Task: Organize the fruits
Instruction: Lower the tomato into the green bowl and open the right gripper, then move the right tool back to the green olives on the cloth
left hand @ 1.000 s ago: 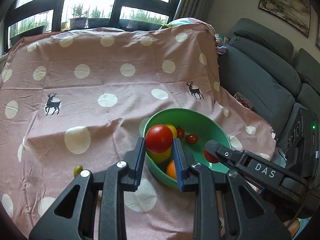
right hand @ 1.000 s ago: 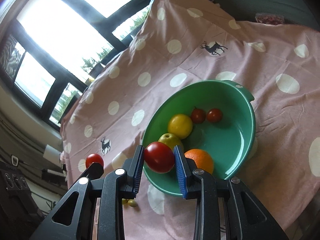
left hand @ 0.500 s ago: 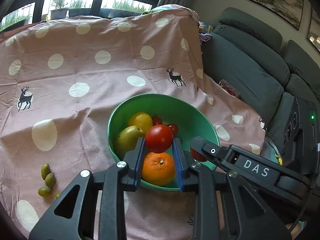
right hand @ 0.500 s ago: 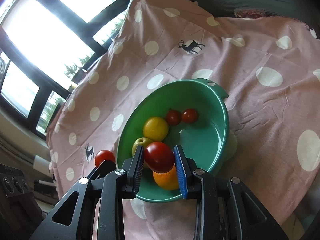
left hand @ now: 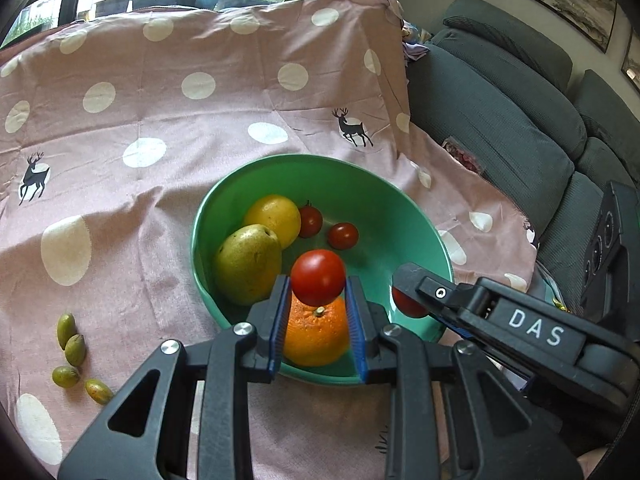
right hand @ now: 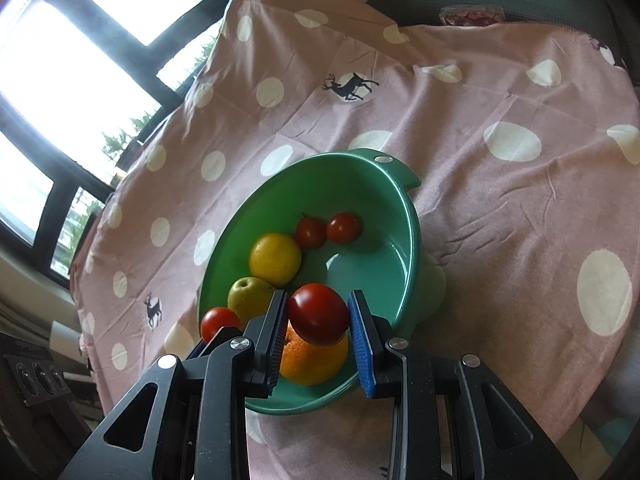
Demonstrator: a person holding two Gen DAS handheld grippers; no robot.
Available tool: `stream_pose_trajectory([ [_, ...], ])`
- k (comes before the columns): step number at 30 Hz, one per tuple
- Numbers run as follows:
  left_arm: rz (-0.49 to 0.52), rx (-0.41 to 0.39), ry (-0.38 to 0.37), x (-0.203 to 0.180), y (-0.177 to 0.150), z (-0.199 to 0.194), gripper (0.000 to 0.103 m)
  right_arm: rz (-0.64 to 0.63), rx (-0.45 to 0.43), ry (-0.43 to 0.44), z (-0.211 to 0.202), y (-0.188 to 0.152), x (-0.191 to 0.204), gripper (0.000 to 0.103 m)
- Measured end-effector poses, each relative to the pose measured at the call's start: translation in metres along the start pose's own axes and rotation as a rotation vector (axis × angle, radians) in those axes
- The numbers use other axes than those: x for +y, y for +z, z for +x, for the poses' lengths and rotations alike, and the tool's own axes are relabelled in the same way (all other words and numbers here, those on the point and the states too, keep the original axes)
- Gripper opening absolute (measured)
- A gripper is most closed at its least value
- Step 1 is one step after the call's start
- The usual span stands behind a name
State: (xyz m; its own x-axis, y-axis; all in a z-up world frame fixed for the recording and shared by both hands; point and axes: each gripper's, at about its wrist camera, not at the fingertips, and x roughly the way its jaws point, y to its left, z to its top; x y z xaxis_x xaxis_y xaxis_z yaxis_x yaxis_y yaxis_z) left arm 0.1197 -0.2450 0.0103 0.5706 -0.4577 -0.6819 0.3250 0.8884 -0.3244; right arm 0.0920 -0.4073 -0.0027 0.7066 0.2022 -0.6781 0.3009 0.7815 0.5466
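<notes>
I'm working over the pink dotted cloth (left hand: 168,92) covering the surface, everything referenced to the green bowl (left hand: 372,184).

Bowl is sitting roughly mid-cloth, its tab handle (right hand: 386,162) on the far rim in the right wrist view. Inside: orange (left hand: 316,334) against the near wall, pear (left hand: 246,264) on the bowl's left side, lemon (left hand: 276,216) just behind the pear, two small tomatoes (left hand: 342,235) touching each other toward the far side. The bowl floor right of the orange is bare.

Outside the bowl, well to its left, four olives (left hand: 74,350) are lying loose on the cloth; those look like the remaining work.

Left gripper (left hand: 318,304): jaws clenched on a left tomato (left hand: 318,278), hanging above the orange. Right gripper (right hand: 318,322): jaws clenched on a right tomato (right hand: 318,314), also over the bowl's near side, just right of the left one. The two grippers are crowding each other.

How I'm judging the drop:
- Not releasing above the orange. A round tomato would likely roll off it, possibly over the near rim.
- Shifting each tomato toward the bare floor right of the orange, or next to the small tomatoes.
- Lowering below rim height before opening, since tomatoes bruise and bounce.
- One side at a time, right first because it's nearer the bare patch, then pulling it clear so the left has room.
- Opening slowly, lifting straight up.
</notes>
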Motion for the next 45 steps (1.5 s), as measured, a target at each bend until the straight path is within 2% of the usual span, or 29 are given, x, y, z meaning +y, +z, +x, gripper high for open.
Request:
stream_pose_trajectory([
  [33, -0.045, 0.040, 0.013, 0.011, -0.004, 0.019, 0.026, -0.058, 0.002, -0.075, 0.014, -0.005, 0.012, 0.032],
  [37, -0.052, 0.033, 0.020, 0.013, -0.003, 0.015, 0.027, -0.049, -0.006, -0.074, 0.014, -0.005, 0.011, 0.032],
  [40, -0.065, 0.009, 0.027, 0.020, -0.002, -0.002, 0.035, -0.043, -0.008, -0.067, 0.011, -0.003, 0.010, 0.033],
  [44, -0.141, -0.026, 0.075, 0.043, -0.003, -0.036, 0.040, -0.053, -0.034, -0.040, -0.001, -0.003, 0.012, 0.051],
  [45, -0.170, -0.024, 0.090, 0.051, -0.006, -0.045, 0.040, -0.063, -0.041, -0.039, -0.005, -0.003, 0.015, 0.052],
])
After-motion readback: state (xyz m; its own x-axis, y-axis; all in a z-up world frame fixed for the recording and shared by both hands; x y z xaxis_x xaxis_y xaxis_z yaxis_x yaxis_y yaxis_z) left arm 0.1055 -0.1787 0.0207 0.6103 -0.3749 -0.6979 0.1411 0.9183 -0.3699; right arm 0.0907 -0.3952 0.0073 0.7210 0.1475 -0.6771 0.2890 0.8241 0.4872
